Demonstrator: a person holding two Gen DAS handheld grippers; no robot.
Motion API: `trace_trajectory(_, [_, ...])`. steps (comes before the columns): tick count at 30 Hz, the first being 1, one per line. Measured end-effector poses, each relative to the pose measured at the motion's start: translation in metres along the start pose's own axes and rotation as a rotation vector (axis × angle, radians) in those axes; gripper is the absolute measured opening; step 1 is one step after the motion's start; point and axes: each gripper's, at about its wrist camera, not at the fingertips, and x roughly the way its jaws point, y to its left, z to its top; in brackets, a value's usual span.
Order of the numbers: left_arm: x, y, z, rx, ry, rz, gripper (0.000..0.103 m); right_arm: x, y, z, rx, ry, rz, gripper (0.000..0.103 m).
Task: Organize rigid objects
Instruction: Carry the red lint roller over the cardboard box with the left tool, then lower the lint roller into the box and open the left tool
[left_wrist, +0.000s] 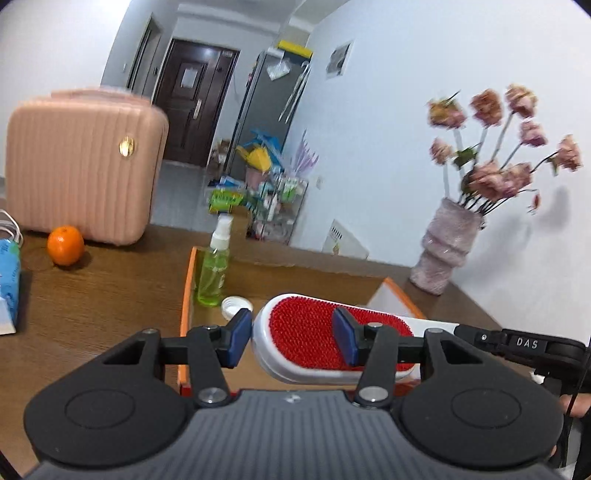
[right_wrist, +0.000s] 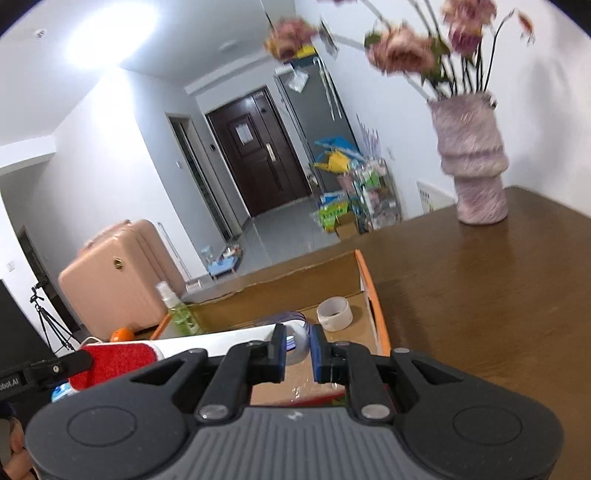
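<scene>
Brush (left_wrist: 314, 339) clamped crosswise between left gripper (left_wrist: 291, 338) jaws.

— What sort of place is this?
— A home, likely a flat: a dark front door (left_wrist: 192, 103) at the end of a tiled hallway, a pink suitcase (left_wrist: 81, 166) and an orange (left_wrist: 65, 240) on the wooden table (left_wrist: 103, 295).
— Anything else?
— A vase of flowers (left_wrist: 447, 247), and a blurred rack of what seem household goods (left_wrist: 277, 199).
</scene>
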Motion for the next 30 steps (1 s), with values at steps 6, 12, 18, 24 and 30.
trace_trajectory(6, [0.044,0.03,-0.006,-0.019,0.073,0.016,0.048,0.055,0.007,-0.004,-0.098,0.065,-0.044,0.013])
trace_trajectory(12, [0.056,0.04,-0.018,0.012,0.111,0.076,0.05,0.084,0.02,-0.024,-0.214,0.135,-0.067,0.012])
trace_trajectory(18, [0.054,0.026,-0.018,0.1,0.119,0.137,0.051,0.085,0.034,-0.029,-0.29,0.16,-0.061,0.016])
trace_trajectory(24, [0.031,0.017,-0.006,0.088,0.09,0.18,0.052,0.057,0.038,-0.014,-0.312,0.125,-0.051,0.019])
trace_trajectory(30, [-0.023,-0.011,0.013,0.126,-0.033,0.176,0.072,-0.005,0.054,0.012,-0.336,0.003,-0.027,0.034])
